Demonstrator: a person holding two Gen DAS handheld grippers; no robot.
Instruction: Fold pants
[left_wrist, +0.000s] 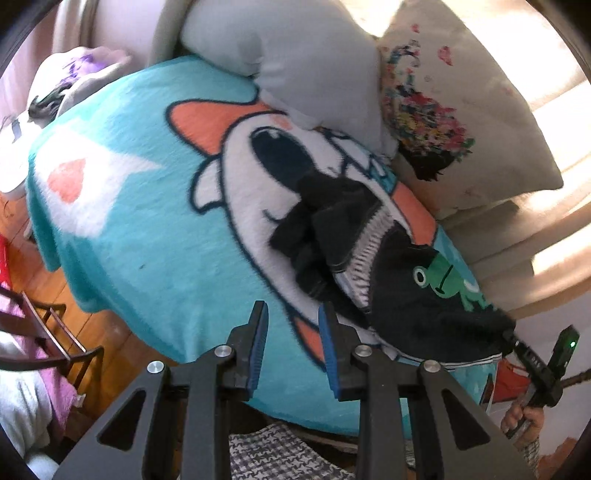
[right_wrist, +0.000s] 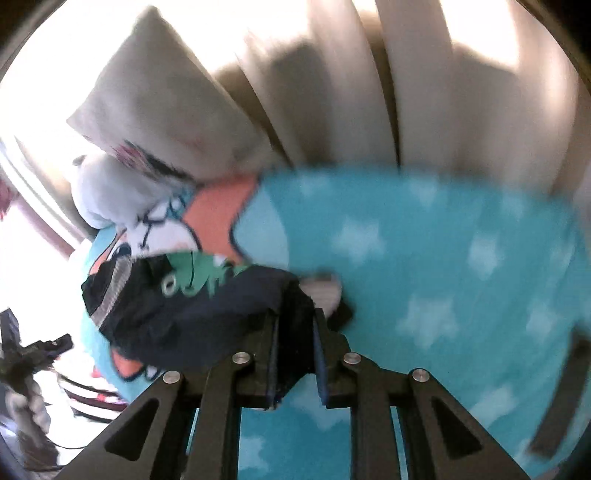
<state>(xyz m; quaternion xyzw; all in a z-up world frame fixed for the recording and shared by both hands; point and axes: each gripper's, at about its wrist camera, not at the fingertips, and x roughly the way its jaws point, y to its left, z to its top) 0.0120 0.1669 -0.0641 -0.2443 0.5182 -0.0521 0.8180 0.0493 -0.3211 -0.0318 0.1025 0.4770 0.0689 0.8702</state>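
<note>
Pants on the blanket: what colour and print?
Dark navy pants with a green frog print, clearest in the left wrist view.

We see the pants (left_wrist: 399, 291) lying bunched on the blanket (left_wrist: 155, 240), with two pillows (left_wrist: 461, 110) behind them against the sofa back (right_wrist: 417, 92).

Open left claw (left_wrist: 293, 321) hovers beside crumpled black pants (left_wrist: 402, 291) on blanket (left_wrist: 147, 229)

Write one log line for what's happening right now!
left gripper: open, empty | right gripper: shut on dark frog-print pants | pants: crumpled on turquoise cartoon fleece blanket
</note>
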